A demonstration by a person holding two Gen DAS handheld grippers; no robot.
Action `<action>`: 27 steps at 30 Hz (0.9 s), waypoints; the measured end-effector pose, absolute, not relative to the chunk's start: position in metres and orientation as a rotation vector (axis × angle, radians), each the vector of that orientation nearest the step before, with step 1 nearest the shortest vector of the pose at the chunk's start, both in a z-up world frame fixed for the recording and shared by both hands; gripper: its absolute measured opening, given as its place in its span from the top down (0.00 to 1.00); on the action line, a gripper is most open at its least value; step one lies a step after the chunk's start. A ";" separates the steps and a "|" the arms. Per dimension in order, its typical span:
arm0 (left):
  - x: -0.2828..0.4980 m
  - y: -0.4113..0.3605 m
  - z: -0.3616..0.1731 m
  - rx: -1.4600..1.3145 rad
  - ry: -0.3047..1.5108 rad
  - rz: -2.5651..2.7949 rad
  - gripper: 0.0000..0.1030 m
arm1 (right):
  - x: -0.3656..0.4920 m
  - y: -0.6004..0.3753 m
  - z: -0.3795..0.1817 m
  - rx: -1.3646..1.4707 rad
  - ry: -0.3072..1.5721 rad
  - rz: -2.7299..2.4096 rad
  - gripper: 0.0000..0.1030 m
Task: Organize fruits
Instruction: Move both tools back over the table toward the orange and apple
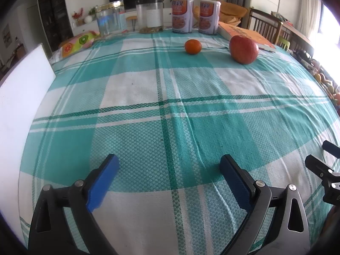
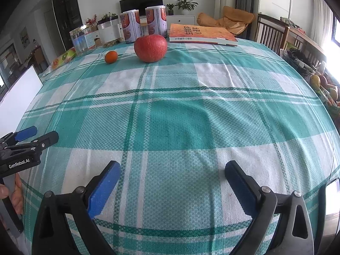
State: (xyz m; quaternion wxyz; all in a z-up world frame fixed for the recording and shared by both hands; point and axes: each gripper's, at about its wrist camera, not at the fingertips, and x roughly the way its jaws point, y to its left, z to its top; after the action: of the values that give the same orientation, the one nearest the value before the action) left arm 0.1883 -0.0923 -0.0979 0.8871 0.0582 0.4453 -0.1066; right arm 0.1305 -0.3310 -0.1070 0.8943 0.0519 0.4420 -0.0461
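Observation:
A red apple [image 1: 243,49] and a small orange tangerine [image 1: 193,46] rest on the green-and-white checked tablecloth at the far side of the table. In the right wrist view the apple [image 2: 150,48] lies right of the tangerine [image 2: 111,56]. My left gripper [image 1: 170,163] hovers open over the near cloth, nothing between its blue pads. My right gripper [image 2: 173,169] is likewise open and empty, well short of both fruits. The left gripper [image 2: 38,135] also shows at the left edge of the right wrist view, held by a hand [image 2: 17,195].
Two clear jars [image 1: 110,19], two printed tins [image 1: 182,14] and an orange book [image 2: 201,34] line the table's far edge. A white board [image 1: 19,114] stands at the left. Wooden chairs [image 2: 272,31] and a cluttered bench sit to the right.

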 end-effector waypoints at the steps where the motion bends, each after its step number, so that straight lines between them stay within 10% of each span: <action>1: 0.188 -0.092 -0.098 0.121 0.926 -0.222 0.05 | 0.130 -0.331 -0.107 0.110 0.915 -0.094 0.04; 15: 0.201 -0.095 -0.092 0.093 0.973 -0.257 0.05 | 0.130 -0.333 -0.106 0.130 0.909 -0.084 0.04; 27: 0.373 -0.156 -0.084 0.038 0.907 -0.266 0.07 | 0.130 -0.333 -0.106 0.134 0.908 -0.082 0.03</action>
State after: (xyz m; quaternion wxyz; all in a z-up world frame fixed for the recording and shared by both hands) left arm 0.3733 -0.1563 -0.0840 0.8903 0.0184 0.4367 -0.1280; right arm 0.1295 -0.3331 -0.1056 0.8957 0.0645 0.4381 -0.0394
